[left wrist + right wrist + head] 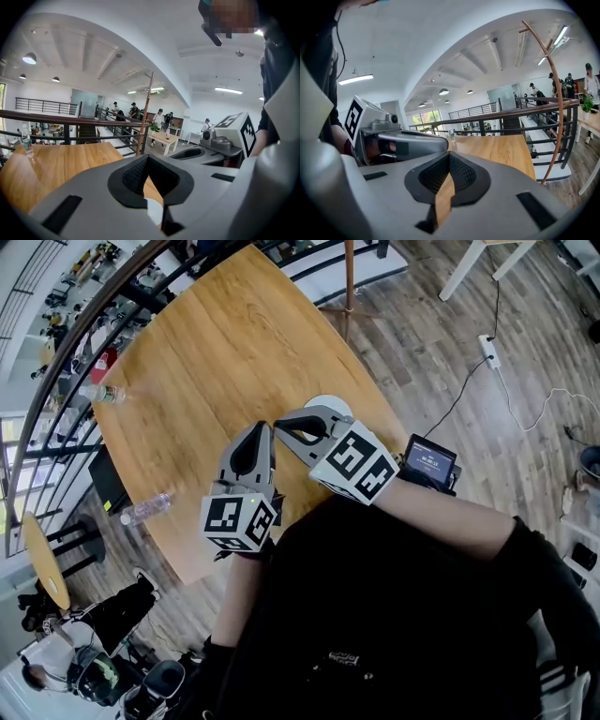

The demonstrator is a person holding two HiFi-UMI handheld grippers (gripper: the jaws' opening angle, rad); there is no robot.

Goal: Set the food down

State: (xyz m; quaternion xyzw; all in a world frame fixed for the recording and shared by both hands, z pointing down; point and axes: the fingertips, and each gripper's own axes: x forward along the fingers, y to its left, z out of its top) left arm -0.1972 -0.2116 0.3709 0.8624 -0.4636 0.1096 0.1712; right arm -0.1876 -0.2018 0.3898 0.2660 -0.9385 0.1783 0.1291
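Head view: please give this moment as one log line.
left gripper shut, empty | right gripper shut, empty | white plate on table

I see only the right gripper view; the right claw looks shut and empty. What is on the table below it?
Observer: In the head view a white round thing, maybe a plate, shows partly behind the right claw.
Operator: And the left claw?
Observer: Shut too, nothing between its jaws.
Operator: Is any bottle lying down?
Observer: Yes, a clear bottle lies on its side near the table edge.
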